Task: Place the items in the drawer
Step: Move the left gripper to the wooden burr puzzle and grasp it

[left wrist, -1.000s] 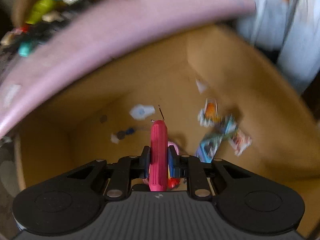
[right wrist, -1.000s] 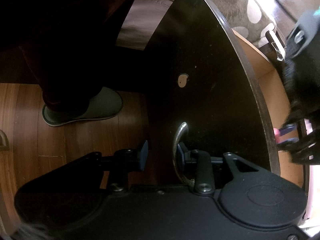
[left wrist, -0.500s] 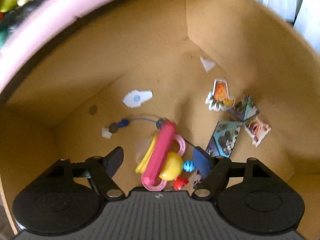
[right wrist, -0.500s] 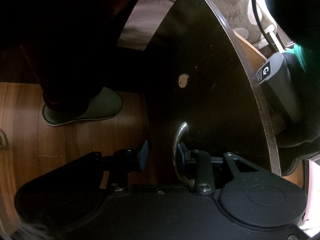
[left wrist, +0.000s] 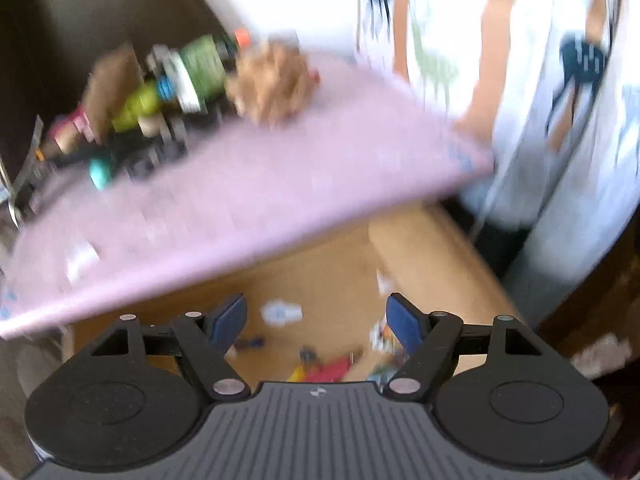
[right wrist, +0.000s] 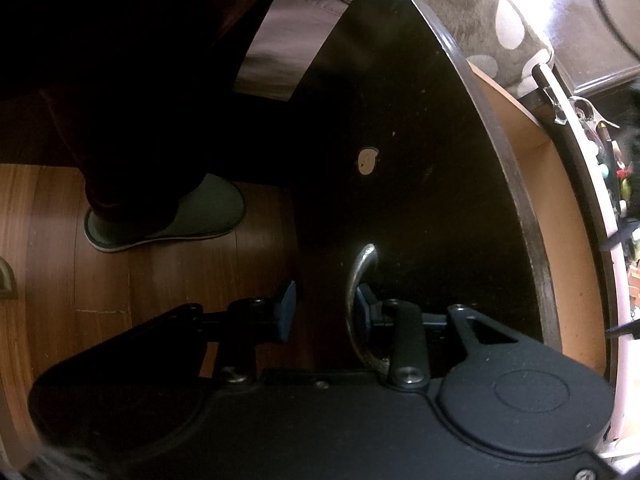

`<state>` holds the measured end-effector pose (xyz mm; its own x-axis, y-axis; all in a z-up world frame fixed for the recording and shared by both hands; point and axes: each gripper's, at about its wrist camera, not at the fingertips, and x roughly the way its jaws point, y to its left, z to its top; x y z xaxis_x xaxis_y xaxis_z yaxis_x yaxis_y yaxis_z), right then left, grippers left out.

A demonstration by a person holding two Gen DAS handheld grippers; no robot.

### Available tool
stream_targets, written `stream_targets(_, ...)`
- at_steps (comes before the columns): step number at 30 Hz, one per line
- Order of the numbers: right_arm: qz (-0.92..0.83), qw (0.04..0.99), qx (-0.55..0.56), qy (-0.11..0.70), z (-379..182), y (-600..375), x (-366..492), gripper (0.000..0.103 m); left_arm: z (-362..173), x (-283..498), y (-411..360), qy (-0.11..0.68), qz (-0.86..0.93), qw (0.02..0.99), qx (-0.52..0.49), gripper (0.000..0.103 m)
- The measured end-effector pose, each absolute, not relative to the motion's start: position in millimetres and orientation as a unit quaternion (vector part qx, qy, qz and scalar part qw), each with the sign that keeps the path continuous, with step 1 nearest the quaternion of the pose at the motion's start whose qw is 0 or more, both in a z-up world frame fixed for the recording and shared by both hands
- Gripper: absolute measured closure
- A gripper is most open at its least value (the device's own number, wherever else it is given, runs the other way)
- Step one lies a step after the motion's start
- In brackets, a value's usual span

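In the left wrist view my left gripper (left wrist: 316, 316) is open and empty, raised above the open wooden drawer (left wrist: 420, 248). The red and yellow toy (left wrist: 328, 370) lies on the drawer floor below, blurred, among stickers (left wrist: 280, 312). In the right wrist view my right gripper (right wrist: 324, 308) is open at the metal handle (right wrist: 358, 300) of the dark drawer front (right wrist: 420, 200); one fingertip (right wrist: 364, 306) sits behind the handle, the other to its left.
A pink tabletop (left wrist: 240, 184) overhangs the drawer, with bottles and small toys (left wrist: 180, 76) at its far side. A person in a white shirt (left wrist: 540, 80) stands at right. A slippered foot (right wrist: 168, 216) rests on the wood floor.
My left gripper opened and let go of the red toy into the drawer, then rose up and out. The right gripper has not moved.
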<state>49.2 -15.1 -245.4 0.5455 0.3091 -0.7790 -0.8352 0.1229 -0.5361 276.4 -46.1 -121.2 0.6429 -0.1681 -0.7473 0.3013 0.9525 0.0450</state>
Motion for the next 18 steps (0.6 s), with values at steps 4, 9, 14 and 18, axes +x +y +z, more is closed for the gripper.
stream_targets(4, 0.405, 0.706, -0.524, 0.251, -245, -15, 49, 0.069, -93, 288, -51, 0.362, -0.129, 0.921, 0.065, 0.027)
stream_targets(9, 0.408, 0.703, -0.526, 0.25, -248, -13, 48, 0.069, -76, 314, -55, 0.339, -0.121, 0.932, 0.037, 0.018)
stream_targets(14, 0.41, 0.702, -0.526, 0.249, -247, -15, 49, 0.069, -74, 344, -64, 0.325, -0.099, 0.939, 0.048, 0.007)
stream_targets(18, 0.411, 0.702, -0.526, 0.248, -246, -16, 49, 0.069, -80, 366, -75, 0.312, -0.078, 0.944, 0.066, 0.004)
